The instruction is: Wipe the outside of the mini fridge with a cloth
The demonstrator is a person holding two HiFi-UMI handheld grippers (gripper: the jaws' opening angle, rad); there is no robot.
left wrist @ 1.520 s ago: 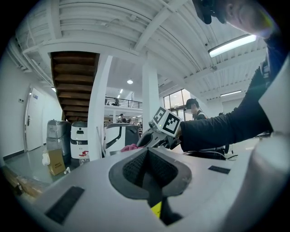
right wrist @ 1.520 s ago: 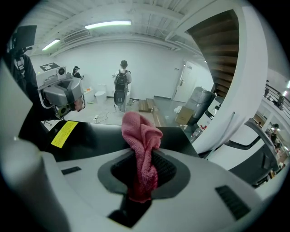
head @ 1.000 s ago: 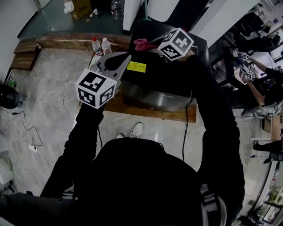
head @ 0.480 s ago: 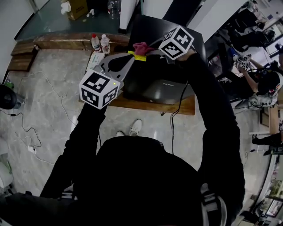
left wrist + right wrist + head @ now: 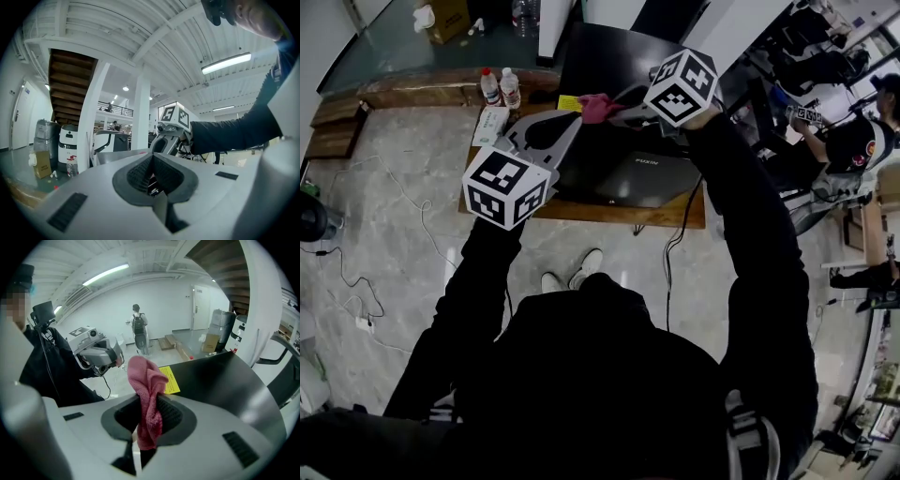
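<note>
Over the left edge of the mini fridge [image 5: 630, 150], which stands on a wooden platform [image 5: 609, 212], the left gripper [image 5: 572, 118] hangs with its jaws closed on nothing. To its right, the right gripper [image 5: 614, 101] pinches the pink cloth [image 5: 594, 107] at the fridge's top, just beside the yellow label [image 5: 568, 102]. The wipe should go best with the cloth pressed flat and drawn in overlapping strokes; a second ago the cloth sat farther from the label and has since come beside it.

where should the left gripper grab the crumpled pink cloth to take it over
Probably the free bunch of the crumpled pink cloth that stands beyond the right gripper, whose jaws pinch its lower part. Bring the left gripper in from the tip side, its shut jaws opened first.
</note>
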